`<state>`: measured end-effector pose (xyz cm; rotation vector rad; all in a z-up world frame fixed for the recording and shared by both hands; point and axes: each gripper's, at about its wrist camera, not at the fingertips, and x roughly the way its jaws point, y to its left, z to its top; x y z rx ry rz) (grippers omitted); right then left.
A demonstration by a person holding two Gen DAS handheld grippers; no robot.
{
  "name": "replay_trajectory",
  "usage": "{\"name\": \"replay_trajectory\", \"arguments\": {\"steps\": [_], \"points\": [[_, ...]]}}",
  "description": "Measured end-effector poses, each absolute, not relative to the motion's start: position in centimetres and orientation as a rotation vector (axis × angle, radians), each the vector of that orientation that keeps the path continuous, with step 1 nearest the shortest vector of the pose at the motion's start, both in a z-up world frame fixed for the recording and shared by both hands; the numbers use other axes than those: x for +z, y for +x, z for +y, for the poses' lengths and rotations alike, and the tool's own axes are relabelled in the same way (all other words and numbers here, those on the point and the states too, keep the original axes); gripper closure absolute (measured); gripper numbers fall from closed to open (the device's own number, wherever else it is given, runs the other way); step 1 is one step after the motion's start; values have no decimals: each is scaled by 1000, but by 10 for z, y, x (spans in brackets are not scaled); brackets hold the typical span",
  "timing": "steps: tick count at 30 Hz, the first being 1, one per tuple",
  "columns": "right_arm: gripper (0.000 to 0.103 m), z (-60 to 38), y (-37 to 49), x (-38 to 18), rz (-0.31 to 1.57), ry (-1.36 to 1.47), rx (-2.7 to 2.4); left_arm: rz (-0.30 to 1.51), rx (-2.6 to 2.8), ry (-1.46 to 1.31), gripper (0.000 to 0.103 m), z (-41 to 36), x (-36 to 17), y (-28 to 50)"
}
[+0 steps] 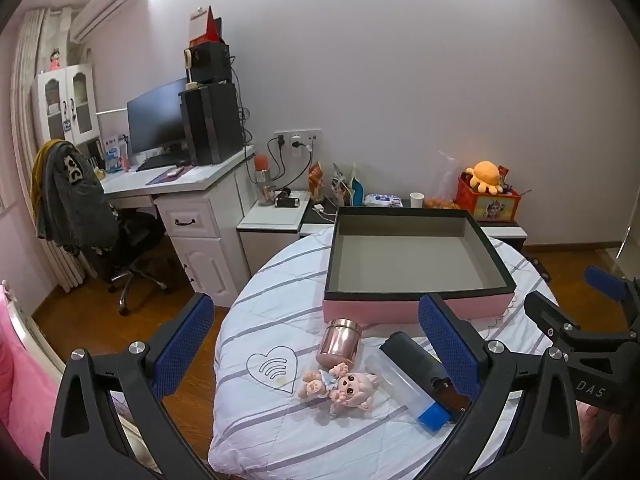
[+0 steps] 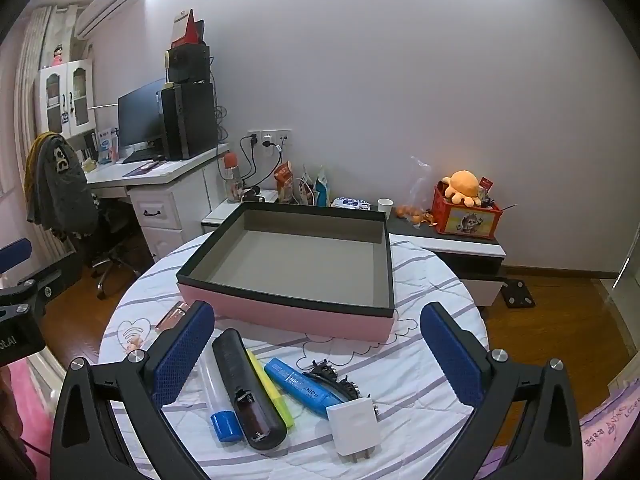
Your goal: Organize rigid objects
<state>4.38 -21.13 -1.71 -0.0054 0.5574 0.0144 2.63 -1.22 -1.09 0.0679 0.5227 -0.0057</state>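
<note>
Both tools hang above the quilt-covered round tabletop (image 2: 432, 272) with nothing in them: the left hand-held gripper (image 1: 316, 344) and the right hand-held gripper (image 2: 316, 352) each stand spread wide, pads clear of everything. The pink box (image 2: 296, 272) with the dark rim sits empty at the far side, and every item to be sorted lies loose on the quilt in front of it. On the left there is a copper-coloured tin (image 1: 339, 342) on its side and a small pink doll (image 1: 340, 390); toward the middle and right lie a clear tube with a blue cap (image 2: 218, 400), a black remote (image 2: 248, 388) with its battery bay open, a yellow highlighter (image 2: 272, 390), a blue marker (image 2: 300, 386), a black hair clip (image 2: 336, 378) and a white charger plug (image 2: 354, 420). The risks look to come mostly from crowding and roundness. The tube, remote and highlighter lie touching side by side, so a pinch on one could drag or pinch its neighbour too. The tin and the pens are round — a squeeze off centre would likely roll them across the soft quilt, perhaps off the edge. The two tools are also near each other, so reaching for the middle pile at once could make them collide.
</note>
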Motion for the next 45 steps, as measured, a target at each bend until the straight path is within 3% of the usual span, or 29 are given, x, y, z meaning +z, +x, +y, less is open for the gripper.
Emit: {"name": "replay_trajectory", "arguments": {"steps": [45], "points": [[0, -237, 27, 4, 506, -12, -35, 500, -76, 112, 0, -50, 10, 22]]}}
